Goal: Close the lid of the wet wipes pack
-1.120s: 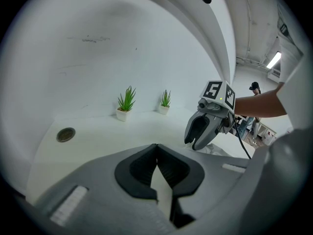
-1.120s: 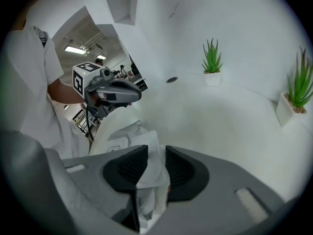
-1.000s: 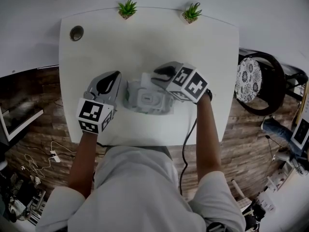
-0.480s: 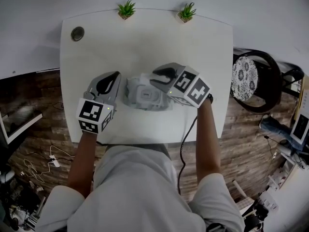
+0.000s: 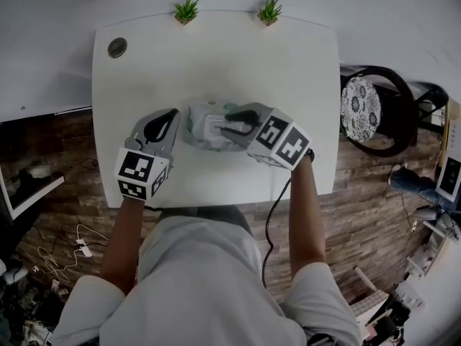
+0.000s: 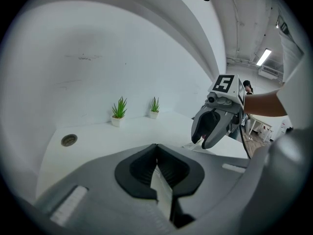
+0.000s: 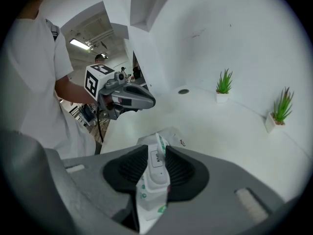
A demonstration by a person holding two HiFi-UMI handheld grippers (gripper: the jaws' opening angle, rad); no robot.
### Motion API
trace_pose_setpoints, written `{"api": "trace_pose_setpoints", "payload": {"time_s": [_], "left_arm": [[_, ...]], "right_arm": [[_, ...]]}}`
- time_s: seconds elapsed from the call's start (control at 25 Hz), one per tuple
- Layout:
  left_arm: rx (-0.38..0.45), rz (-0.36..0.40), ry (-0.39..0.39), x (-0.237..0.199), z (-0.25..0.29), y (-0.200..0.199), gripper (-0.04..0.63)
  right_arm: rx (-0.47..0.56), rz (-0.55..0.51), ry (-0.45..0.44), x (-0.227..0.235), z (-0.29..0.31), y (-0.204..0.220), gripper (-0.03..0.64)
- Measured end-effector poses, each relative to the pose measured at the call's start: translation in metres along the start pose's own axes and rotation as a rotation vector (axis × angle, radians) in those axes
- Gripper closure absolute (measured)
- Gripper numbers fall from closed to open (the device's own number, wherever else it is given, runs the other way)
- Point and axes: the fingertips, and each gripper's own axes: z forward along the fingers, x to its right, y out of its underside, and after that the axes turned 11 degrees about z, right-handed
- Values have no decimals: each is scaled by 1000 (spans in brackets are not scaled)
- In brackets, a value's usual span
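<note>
Slippage threatens: right gripper (image 5: 230,121) squeezes the wet wipes pack (image 5: 204,127) across its lid (image 7: 155,161), left gripper (image 5: 173,116) pinches its left edge, so the soft film may buckle, leaving the lid unlatched.

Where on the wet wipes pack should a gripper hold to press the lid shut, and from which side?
Probably across the lid, from the person's right, one finger on its face, one behind the wet wipes pack: the pack is flat and thin enough, as the right gripper's hold shows.

I had the head camera staring steeply down over the table (image 5: 216,63). Each gripper camera sat close behind its fingers (image 6: 142,169), facing the other; all shared the plants (image 5: 186,9) at 12 o'clock.
</note>
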Motion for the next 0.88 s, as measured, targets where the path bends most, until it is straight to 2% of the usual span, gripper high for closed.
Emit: {"api": "trace_pose_setpoints", "payload": {"time_s": [0.36,0.88], "left_arm": [[-1,14,2,14,-17,11,588],[-5,24,9,20,-25,17,588]], "right_arm": [[-16,35,29,-24,19,31,499],[-78,62,91,-21,41,46,499]]}}
